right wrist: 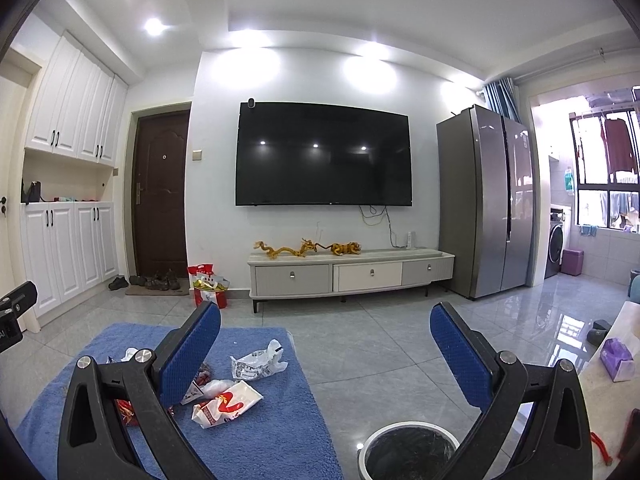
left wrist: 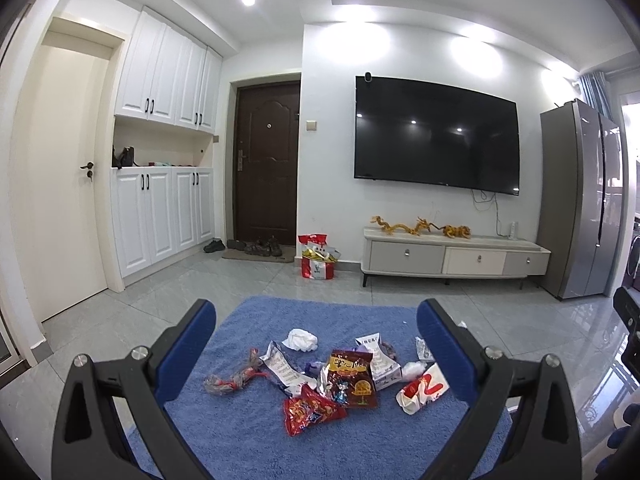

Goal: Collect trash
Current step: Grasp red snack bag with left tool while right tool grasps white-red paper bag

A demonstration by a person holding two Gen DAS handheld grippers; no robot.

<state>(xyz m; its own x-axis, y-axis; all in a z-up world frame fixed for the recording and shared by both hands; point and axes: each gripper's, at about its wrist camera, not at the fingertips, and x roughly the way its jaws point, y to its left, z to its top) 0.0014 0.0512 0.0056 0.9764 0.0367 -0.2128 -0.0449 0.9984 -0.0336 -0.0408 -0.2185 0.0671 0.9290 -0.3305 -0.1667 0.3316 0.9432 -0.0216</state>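
Several pieces of trash lie on a blue rug (left wrist: pixel 248 440): a dark red snack bag (left wrist: pixel 354 378), a bright red wrapper (left wrist: pixel 310 414), a white-and-red wrapper (left wrist: pixel 420 392), a crumpled white tissue (left wrist: pixel 300 339) and a twisted red wrapper (left wrist: pixel 230 380). My left gripper (left wrist: pixel 316 356) is open and empty, held above the pile. My right gripper (right wrist: pixel 326 354) is open and empty, to the right of the rug (right wrist: pixel 260 440). The white-and-red wrapper (right wrist: pixel 224 402) and a white printed bag (right wrist: pixel 258 362) lie by its left finger. A white-rimmed trash bin (right wrist: pixel 404 454) with a dark liner stands below the right gripper.
Grey tiled floor (right wrist: pixel 380 344) surrounds the rug. A TV cabinet (right wrist: pixel 348 274) stands under a wall TV, a fridge (right wrist: pixel 488 200) to its right. A red gift bag (left wrist: pixel 318 258) and shoes sit by the brown door. A tissue pack (right wrist: pixel 618 360) lies on a surface at right.
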